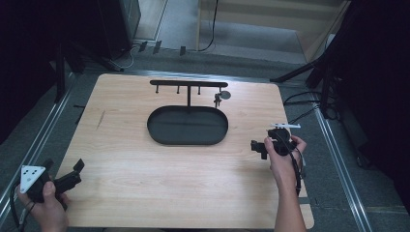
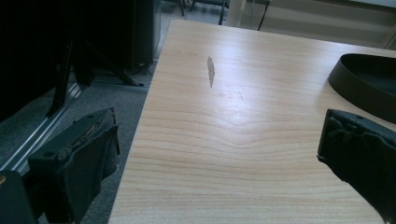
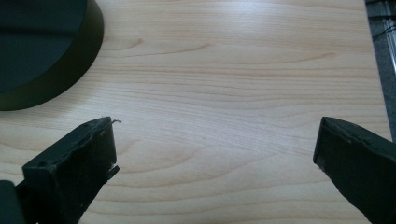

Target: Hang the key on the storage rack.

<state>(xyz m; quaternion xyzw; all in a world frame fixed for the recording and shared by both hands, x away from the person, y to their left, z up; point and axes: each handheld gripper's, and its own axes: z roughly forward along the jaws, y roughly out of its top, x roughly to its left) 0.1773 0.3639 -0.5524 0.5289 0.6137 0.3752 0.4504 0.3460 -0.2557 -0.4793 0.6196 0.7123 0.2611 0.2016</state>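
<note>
The right tool (image 1: 258, 146) hovers over the bench (image 1: 145, 164) near its right edge, jaws spread wide with nothing between them. The left tool (image 1: 72, 174) sits at the near left corner, jaws also spread and empty. The black oval tray (image 1: 159, 135) lies mid-bench, cut off in both gripper views. A small round thing (image 1: 225, 95) hanging from the rack (image 1: 188, 83) is too small to make out.
</note>
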